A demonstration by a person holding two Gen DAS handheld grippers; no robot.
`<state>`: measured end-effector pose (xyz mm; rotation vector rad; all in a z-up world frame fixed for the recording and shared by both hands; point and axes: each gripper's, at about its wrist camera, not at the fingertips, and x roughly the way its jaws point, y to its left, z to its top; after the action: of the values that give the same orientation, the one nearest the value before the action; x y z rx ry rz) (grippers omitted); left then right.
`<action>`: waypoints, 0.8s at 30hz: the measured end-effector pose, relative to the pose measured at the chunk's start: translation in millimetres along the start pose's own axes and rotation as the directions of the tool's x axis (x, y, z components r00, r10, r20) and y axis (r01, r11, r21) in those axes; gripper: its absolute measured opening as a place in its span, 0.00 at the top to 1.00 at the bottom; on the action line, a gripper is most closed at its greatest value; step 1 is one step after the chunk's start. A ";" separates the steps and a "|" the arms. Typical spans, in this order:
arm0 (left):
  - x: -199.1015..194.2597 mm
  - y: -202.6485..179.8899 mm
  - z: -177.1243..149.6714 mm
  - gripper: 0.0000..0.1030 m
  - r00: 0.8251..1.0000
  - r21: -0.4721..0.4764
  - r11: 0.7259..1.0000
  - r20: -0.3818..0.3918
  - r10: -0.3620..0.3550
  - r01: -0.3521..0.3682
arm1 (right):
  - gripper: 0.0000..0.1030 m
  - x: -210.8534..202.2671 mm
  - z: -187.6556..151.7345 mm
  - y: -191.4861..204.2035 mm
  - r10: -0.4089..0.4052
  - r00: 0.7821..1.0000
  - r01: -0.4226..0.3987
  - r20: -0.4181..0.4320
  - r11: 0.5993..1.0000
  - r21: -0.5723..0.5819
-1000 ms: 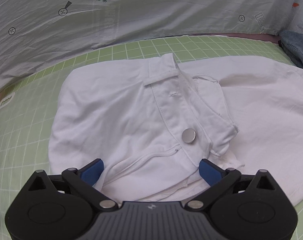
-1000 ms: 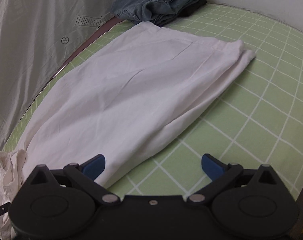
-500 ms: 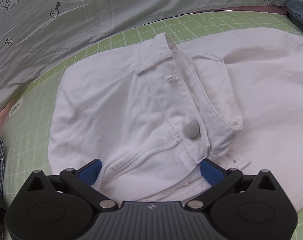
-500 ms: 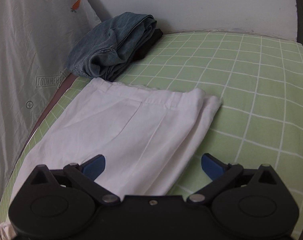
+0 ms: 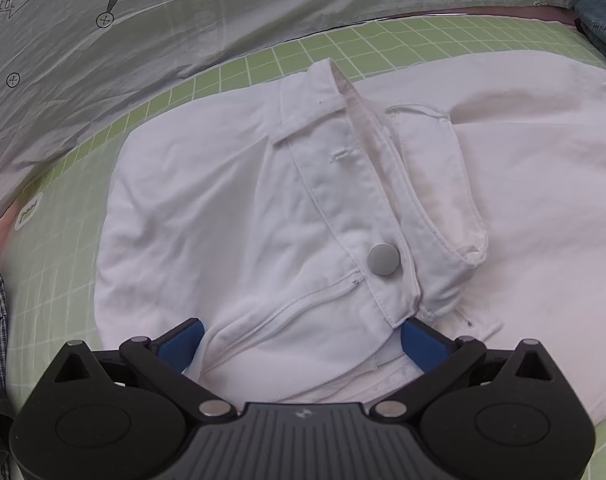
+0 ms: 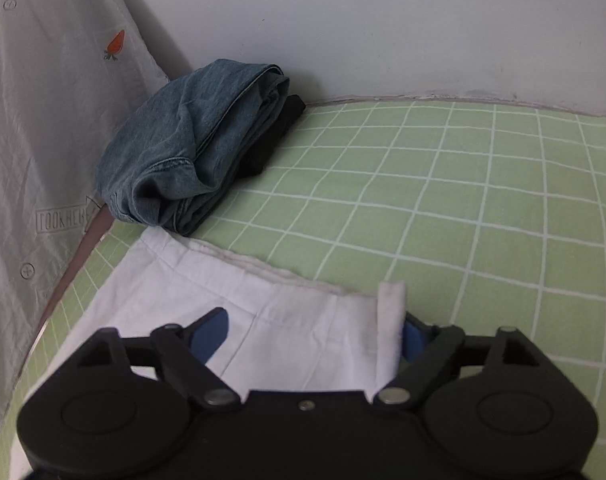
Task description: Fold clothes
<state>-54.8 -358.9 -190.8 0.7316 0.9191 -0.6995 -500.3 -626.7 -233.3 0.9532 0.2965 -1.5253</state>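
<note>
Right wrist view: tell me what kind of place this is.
Most likely a bedroom, with a bed used as the folding surface: a green checked sheet over a soft surface, a plain white wall behind it, and folded jeans stacked in the corner beside white trousers.

Home bedroom: bed w/ green grid sheet [image 6: 443,200], carrot-print bedding [image 5: 183,8], folded jeans [image 6: 191,148].

White trousers [image 5: 239,216] lying flat on the green checked sheet [image 6: 463,200].
The waistband is unfastened, its flap folded open with a grey metal button [image 5: 383,259] and the zip showing; the legs lie together, smooth, and one hem corner [image 6: 391,300] curls upward.
</note>
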 end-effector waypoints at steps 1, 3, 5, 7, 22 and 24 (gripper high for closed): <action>0.3 -0.1 0.2 0.00 1.000 -0.001 1.000 -0.001 0.000 0.000 | 0.43 0.0 -0.2 3.2 -0.040 0.999 0.039 -0.009 0.998 -0.043; 0.6 0.2 -0.3 0.00 1.000 0.000 1.000 -0.001 -0.004 0.004 | 0.61 -3.4 -2.4 1.9 -0.073 0.997 0.072 -0.007 0.993 -0.093; 1.0 1.2 -0.6 0.00 1.000 -0.001 1.000 -0.001 -0.008 0.008 | 0.78 -9.7 -3.0 -2.3 -0.064 0.998 0.063 -0.001 0.991 -0.119; 1.6 2.0 -0.6 0.00 1.000 -0.001 1.000 -0.002 -0.012 0.012 | 0.87 -17.5 -3.0 -5.4 -0.052 0.999 0.052 0.008 0.990 -0.132; 2.3 6.3 -1.8 0.00 0.999 -0.003 0.999 0.002 -0.039 0.039 | 0.90 -90.0 -84.8 128.3 0.325 0.931 -0.364 -0.164 0.814 -0.453; 2.6 6.9 -1.9 0.00 0.999 -0.005 0.999 0.003 -0.043 0.043 | 0.89 -87.1 -102.9 133.4 0.302 0.931 -0.364 -0.204 0.811 -0.458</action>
<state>-49.2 -354.1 -192.1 0.7076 0.9360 -0.7361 -346.0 -524.6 -191.4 0.6460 0.5455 -0.9956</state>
